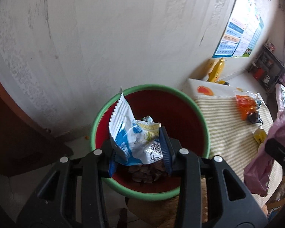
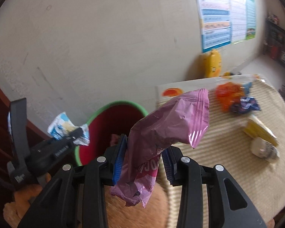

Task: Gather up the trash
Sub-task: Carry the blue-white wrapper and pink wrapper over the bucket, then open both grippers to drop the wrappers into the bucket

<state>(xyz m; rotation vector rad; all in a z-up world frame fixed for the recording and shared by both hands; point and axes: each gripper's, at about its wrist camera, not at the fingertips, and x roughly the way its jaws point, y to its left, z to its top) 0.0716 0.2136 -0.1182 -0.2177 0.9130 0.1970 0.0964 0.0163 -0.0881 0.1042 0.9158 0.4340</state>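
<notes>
Currently left gripper point(image 1: 140, 148) clamps a light, crinkly blue wrapper point(image 1: 132, 133) mid-body above the bin point(image 1: 96, 121); right gripper point(image 2: 142, 157) pinches a limp pink wrapper point(image 2: 167, 131).

Both the left gripper point(image 1: 140, 150) and the right gripper point(image 2: 144, 161) are showing black plastic frames, silver round rivets and ribbed blue fingers point(image 2: 119, 157); white lettering is marking the left one's side.

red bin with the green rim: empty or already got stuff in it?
Not empty. The left wrist view shows dark crumpled scraps at the bottom of the red, green-rimmed bin; how full cannot be told.
</notes>
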